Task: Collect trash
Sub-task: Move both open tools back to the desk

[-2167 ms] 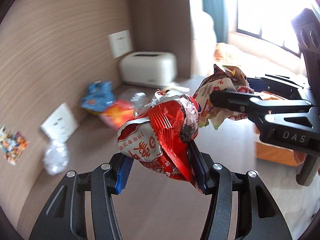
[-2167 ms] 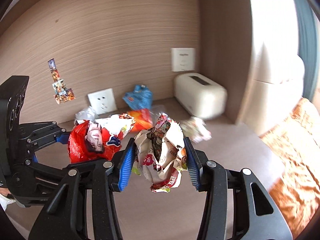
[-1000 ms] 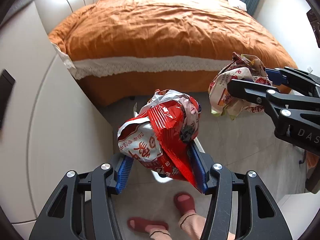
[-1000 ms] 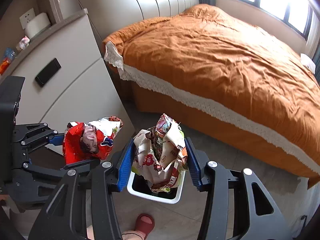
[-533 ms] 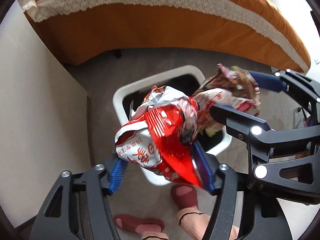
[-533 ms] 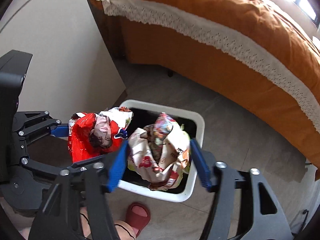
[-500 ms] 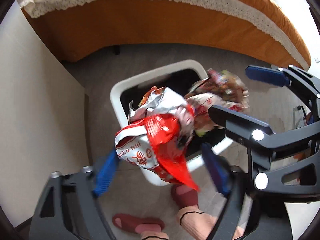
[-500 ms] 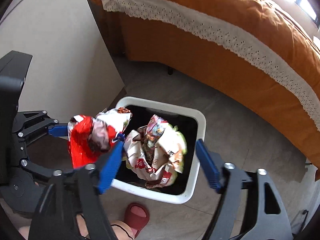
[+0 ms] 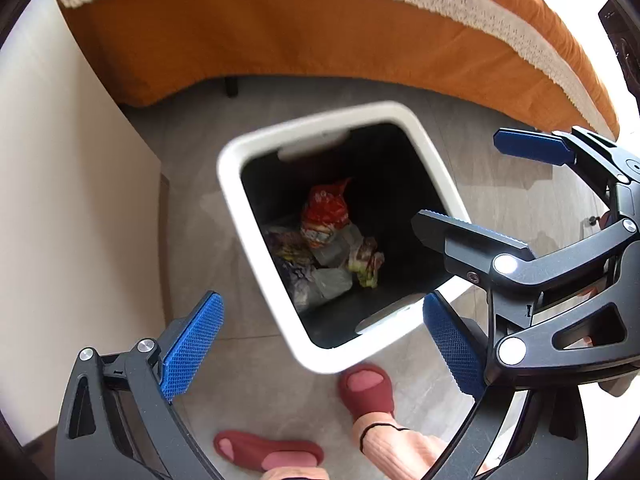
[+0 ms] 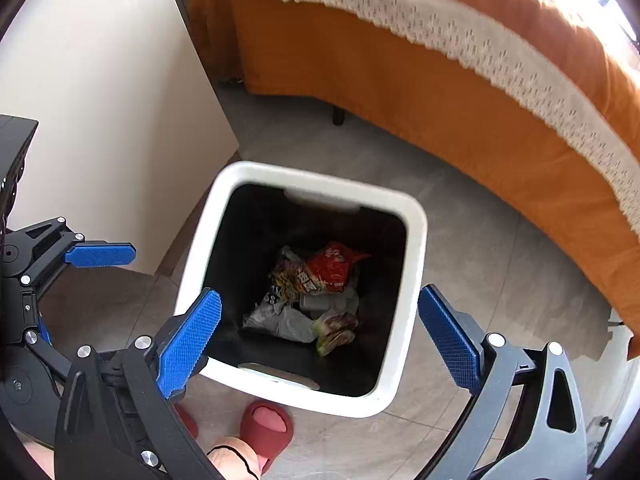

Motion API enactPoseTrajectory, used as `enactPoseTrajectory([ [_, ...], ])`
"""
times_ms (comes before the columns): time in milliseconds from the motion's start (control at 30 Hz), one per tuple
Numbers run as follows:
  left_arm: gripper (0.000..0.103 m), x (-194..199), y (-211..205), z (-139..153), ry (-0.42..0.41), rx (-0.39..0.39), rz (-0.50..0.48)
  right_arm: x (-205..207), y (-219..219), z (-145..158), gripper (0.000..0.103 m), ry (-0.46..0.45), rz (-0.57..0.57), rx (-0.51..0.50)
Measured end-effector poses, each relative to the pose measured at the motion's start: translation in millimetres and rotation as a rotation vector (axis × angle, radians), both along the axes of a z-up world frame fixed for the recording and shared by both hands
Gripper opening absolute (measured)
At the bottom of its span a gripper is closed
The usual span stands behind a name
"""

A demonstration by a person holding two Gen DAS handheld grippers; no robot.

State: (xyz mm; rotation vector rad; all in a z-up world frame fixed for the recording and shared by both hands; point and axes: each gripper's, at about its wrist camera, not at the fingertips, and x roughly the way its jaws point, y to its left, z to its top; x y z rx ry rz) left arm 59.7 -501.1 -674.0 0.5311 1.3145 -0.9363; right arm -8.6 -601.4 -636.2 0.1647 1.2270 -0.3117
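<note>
A white trash bin (image 9: 256, 148) with a black inside stands on the grey floor, also in the right wrist view (image 10: 416, 248). Several crumpled wrappers lie at its bottom, among them a red one (image 9: 324, 212) (image 10: 332, 268) and a pale one (image 10: 334, 330). My left gripper (image 9: 320, 340) is open and empty above the bin's near rim. My right gripper (image 10: 320, 328) is open and empty over the bin's mouth; it also shows at the right of the left wrist view (image 9: 492, 184).
An orange bed (image 10: 440, 92) with a white lace edge runs behind the bin. A white cabinet side (image 10: 100, 100) stands left of the bin. The person's feet in red slippers (image 9: 366, 388) stand just in front of the bin.
Both grippers moved from the counter to above the bin, then opened. The red wrapper and the pale wrapper dropped out of the jaws into the bin.
</note>
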Motion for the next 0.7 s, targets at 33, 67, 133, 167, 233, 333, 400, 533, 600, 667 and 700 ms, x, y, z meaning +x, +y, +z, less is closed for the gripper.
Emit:
enactPoseTrajectory([
  [33,0.098,1.5,0.5,8.6,-0.001,-0.004,0.001,2.3,2.2,5.5,0.098,-0.004,0.002,-0.002],
  [67,0.098,3.2,1.6,16.0,-0.007,-0.005,0.002,3.9,3.2,14.7,0.098,-0.008,0.005,-0.004],
  [133,0.098,5.1,1.9,36.4,-0.029,-0.009,0.004,7.2,4.6,34.6,0.098,-0.022,0.008,-0.020],
  [167,0.098,5.6,1.9,47.1,-0.039,-0.012,0.003,8.9,6.2,45.2,0.098,-0.030,0.009,-0.026],
  [233,0.098,6.3,3.6,76.8,-0.066,-0.022,0.011,11.2,6.9,68.6,0.098,-0.050,0.007,-0.034],
  [333,0.098,7.2,6.1,119.4,-0.094,-0.049,0.028,11.4,9.2,112.6,0.098,-0.094,-0.001,-0.045],
  [400,0.098,7.5,10.0,157.7,-0.118,-0.078,0.045,8.4,12.5,148.1,0.098,-0.144,-0.016,-0.076],
  [533,0.098,5.6,17.2,222.5,-0.168,-0.144,0.081,-0.4,18.2,220.1,0.098,-0.250,-0.073,-0.124],
  [600,0.098,2.5,20.6,254.7,-0.192,-0.177,0.090,-4.3,20.9,252.0,0.098,-0.299,-0.087,-0.143],
  [667,0.098,-1.7,24.8,283.6,-0.218,-0.201,0.098,-5.6,25.0,282.3,0.098,-0.342,-0.093,-0.149],
  [700,0.098,-3.6,28.4,298.8,-0.235,-0.211,0.100,-6.7,27.3,295.5,0.098,-0.361,-0.092,-0.150],
])
